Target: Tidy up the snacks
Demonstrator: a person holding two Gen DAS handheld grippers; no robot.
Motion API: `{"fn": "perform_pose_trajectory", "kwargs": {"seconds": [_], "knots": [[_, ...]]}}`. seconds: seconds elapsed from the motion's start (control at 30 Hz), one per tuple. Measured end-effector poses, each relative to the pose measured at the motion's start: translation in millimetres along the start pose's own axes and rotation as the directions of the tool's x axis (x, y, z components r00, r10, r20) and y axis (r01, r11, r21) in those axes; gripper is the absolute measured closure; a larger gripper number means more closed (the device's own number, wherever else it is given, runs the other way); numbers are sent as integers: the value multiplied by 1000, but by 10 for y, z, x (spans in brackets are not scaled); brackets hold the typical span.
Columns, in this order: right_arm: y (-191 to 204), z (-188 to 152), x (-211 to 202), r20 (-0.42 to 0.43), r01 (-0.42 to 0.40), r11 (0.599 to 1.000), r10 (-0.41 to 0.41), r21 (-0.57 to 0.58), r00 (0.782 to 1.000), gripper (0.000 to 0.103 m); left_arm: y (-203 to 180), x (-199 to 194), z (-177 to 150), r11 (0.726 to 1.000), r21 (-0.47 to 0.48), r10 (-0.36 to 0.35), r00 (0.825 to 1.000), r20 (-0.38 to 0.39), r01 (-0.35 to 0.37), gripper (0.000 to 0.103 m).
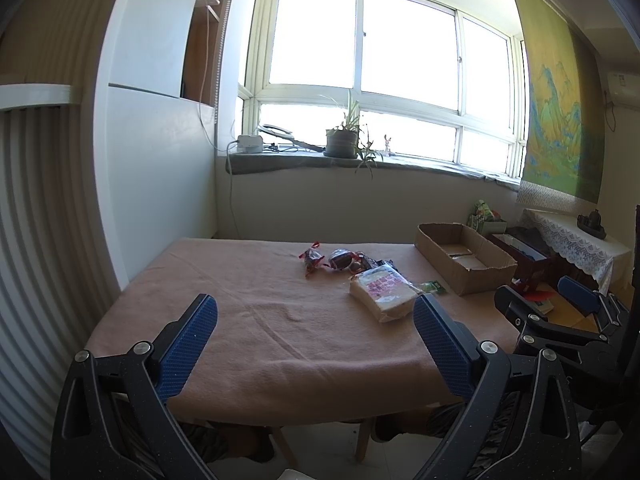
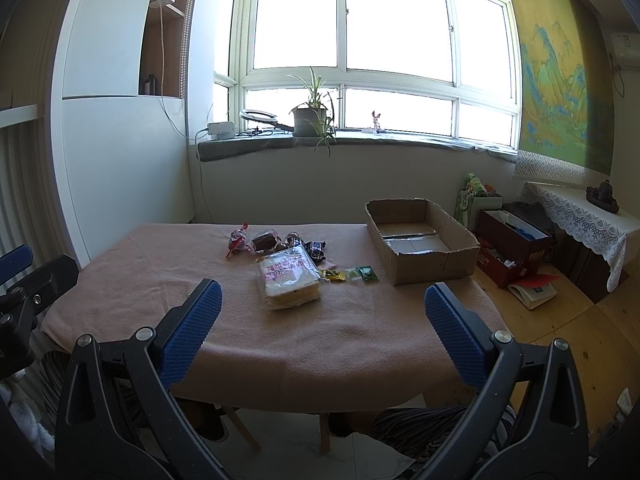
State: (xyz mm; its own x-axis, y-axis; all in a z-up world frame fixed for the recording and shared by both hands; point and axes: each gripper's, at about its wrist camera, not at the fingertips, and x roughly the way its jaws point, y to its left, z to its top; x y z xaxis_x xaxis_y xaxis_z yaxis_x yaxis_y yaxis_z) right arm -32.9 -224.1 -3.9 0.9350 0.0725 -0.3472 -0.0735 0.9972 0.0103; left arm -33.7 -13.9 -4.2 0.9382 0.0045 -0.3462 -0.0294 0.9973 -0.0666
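A wrapped sandwich pack (image 2: pixel 289 280) lies mid-table on the pink cloth (image 2: pixel 160 280); it also shows in the left wrist view (image 1: pixel 382 290). Behind it lie several small wrapped snacks: a red-wrapped one (image 2: pixel 237 242), a brown cake (image 2: pixel 266 241), dark packets (image 2: pixel 314 249). Small yellow (image 2: pixel 335 276) and green candies (image 2: pixel 362 273) lie to its right. An empty cardboard box (image 2: pixel 420 240) stands at the table's right; it also shows in the left wrist view (image 1: pixel 464 258). My left gripper (image 1: pixel 316 320) and right gripper (image 2: pixel 322 304) are open, empty, near the front edge.
Red boxes (image 2: pixel 512 244) and a book (image 2: pixel 534 292) lie on the wooden floor right of the table. A lace-covered side table (image 2: pixel 580 216) stands at far right. A potted plant (image 2: pixel 310 118) sits on the windowsill. The person's legs show under the table's front edge.
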Motion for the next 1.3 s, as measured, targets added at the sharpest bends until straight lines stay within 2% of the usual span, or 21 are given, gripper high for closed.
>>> {"fn": "perform_pose_trajectory", "kwargs": {"seconds": [0.33, 0.5, 0.67, 0.83, 1.03, 1.17, 1.23, 1.3], "knots": [[6, -8, 20, -1, 0, 1000, 0, -2, 1000, 0, -19, 38, 23, 1000, -1, -5, 1000, -7, 5, 4], [25, 22, 106, -14, -7, 1000, 7, -5, 1000, 0, 6, 174, 40, 1000, -13, -19, 999, -38, 18, 4], [-77, 82, 424, -55, -82, 996, 83, 22, 995, 0, 106, 505, -6, 995, -69, -75, 991, -109, 68, 5], [-244, 24, 878, -138, -136, 988, 145, 73, 980, 0, 192, 954, -125, 980, -155, -158, 964, -213, 127, 5], [-408, -11, 1399, -230, -250, 952, 287, 177, 930, 0, 199, 1372, -160, 963, -207, -229, 932, -281, 174, 9], [-455, 8, 1731, -279, -299, 926, 358, 231, 891, 1, 213, 1651, -145, 935, -277, -306, 898, -316, 221, 14], [-448, 20, 1895, -305, -322, 914, 388, 245, 869, 7, 173, 1798, -143, 921, -299, -347, 878, -331, 251, 20], [-421, 31, 2049, -327, -347, 902, 419, 257, 847, 13, 142, 1946, -154, 901, -331, -393, 851, -349, 280, 22]]}}
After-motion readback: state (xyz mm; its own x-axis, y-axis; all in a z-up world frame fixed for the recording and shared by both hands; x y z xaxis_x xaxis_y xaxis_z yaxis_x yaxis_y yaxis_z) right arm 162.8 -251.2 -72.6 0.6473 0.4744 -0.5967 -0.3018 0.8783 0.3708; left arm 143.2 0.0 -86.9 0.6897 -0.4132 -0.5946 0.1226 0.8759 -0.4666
